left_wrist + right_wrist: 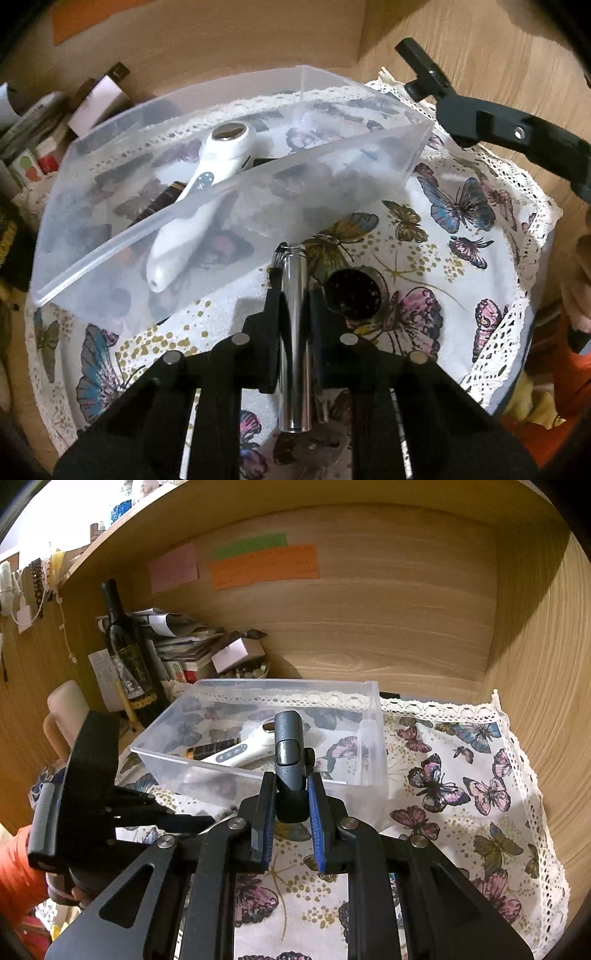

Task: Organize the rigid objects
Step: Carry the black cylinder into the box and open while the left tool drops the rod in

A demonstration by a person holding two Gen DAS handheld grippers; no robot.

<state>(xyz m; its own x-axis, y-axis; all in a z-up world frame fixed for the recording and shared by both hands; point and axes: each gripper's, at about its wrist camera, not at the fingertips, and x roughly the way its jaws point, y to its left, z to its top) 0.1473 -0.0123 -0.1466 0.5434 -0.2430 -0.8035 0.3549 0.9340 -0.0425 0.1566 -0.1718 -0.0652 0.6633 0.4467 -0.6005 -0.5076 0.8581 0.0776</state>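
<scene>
My left gripper [294,295] is shut on a shiny metal cylinder [294,332] with a key ring at its tip, held just in front of the clear plastic bin [229,199]. The bin holds a white handheld device [207,177] and a dark tube [162,201]. My right gripper [291,786] is shut on a dark grey stick-shaped device [290,753], held over the bin's near wall [258,775]. The white device [236,755] and the dark tube [214,751] also show in the right wrist view. The other gripper shows at the upper right of the left wrist view [480,122].
A dark round lid [352,295] lies on the butterfly cloth [461,258] right of my left fingers. A wine bottle [127,657], stacked books and boxes [192,650] stand left of the bin. Wooden shelf walls [369,627] close the back and right.
</scene>
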